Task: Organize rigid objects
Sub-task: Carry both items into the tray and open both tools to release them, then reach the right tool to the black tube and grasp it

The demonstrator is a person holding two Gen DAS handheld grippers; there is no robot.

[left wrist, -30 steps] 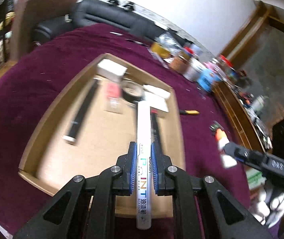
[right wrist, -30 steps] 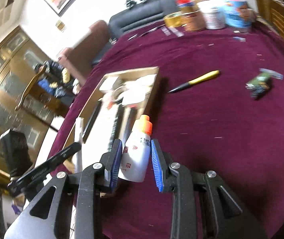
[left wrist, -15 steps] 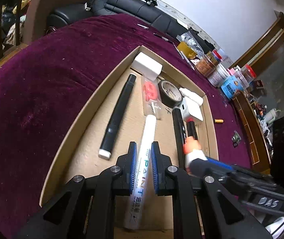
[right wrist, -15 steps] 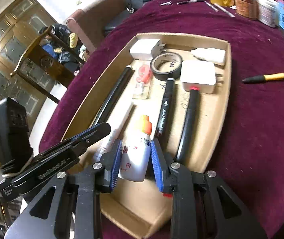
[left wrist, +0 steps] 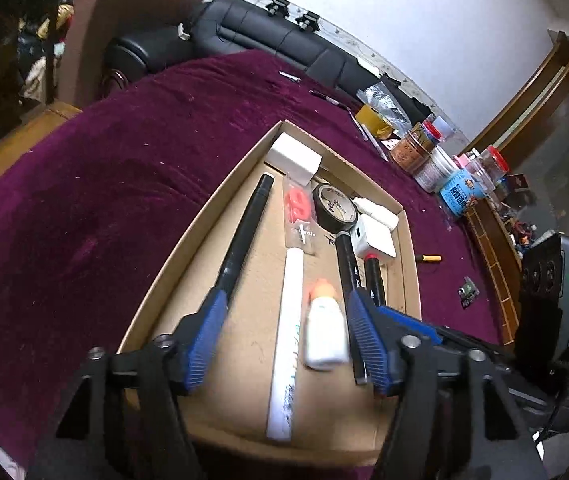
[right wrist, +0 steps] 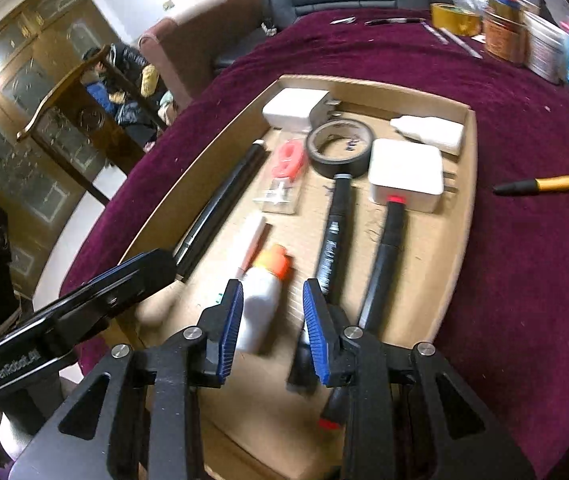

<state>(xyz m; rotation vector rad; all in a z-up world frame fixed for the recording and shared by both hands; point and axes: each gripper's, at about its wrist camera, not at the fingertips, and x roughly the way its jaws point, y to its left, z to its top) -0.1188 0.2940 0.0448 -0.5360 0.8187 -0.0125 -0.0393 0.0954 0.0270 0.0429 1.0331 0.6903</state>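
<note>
- Counter (left wrist: 84, 208): we record a round top under a deep purple cloth, carrying everything listed below.
- Cardboard tray (left wrist: 172, 256): shallow, open-topped, set on the cloth; it holds all the sorted pieces.
- Left gripper (left wrist: 284, 336): we note its jaws have just been opening and now stand wide, clear of the white paint marker (left wrist: 288, 332) that lies flat on the tray floor between them.
- Right gripper (right wrist: 272, 320): its jaws have just been easing apart to a narrow gap; the white glue bottle (right wrist: 260, 304) with the orange cap lies on the tray floor between the pads, and we see a gap on each side of it.
- Black markers (right wrist: 336, 236): two lie side by side to the right of the bottle, one with a red end; a third, longer black pen (left wrist: 244, 236) lies along the left wall.
- White charger block (right wrist: 406, 172): near the far right of the tray, just beside the roll of black tape (right wrist: 340, 148).
- Yellow-and-black pen (right wrist: 536, 185): on the cloth, outside the tray, to its right.
</note>
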